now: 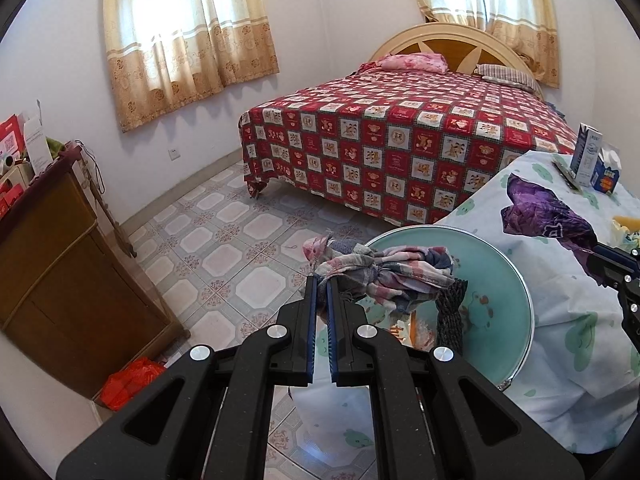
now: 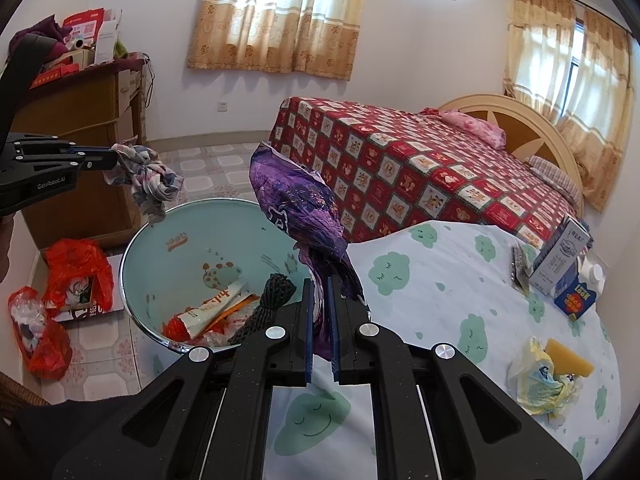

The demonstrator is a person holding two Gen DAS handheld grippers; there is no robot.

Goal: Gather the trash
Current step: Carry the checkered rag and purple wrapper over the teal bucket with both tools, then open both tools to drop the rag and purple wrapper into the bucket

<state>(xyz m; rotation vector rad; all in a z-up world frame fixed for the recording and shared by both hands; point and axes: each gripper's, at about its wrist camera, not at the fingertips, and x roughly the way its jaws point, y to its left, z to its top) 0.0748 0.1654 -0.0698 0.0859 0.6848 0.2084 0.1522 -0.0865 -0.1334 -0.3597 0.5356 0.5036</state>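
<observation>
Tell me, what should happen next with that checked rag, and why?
Probably open the left gripper: it holds the checked rag above the pale green basin, which already has trash in it, so the rag should drop in.

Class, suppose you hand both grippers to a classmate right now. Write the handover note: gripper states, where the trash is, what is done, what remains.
Left gripper: shut on the plaid rag, held above the mint bin.
Right gripper: shut on the purple wrapper, at the bin's table-side edge.
Done: a tube, a black cord bundle and other scraps lie in the bin.
Left: release both items into the bin, then collect the yellow bag, cartons and blister strip from the table.
</observation>
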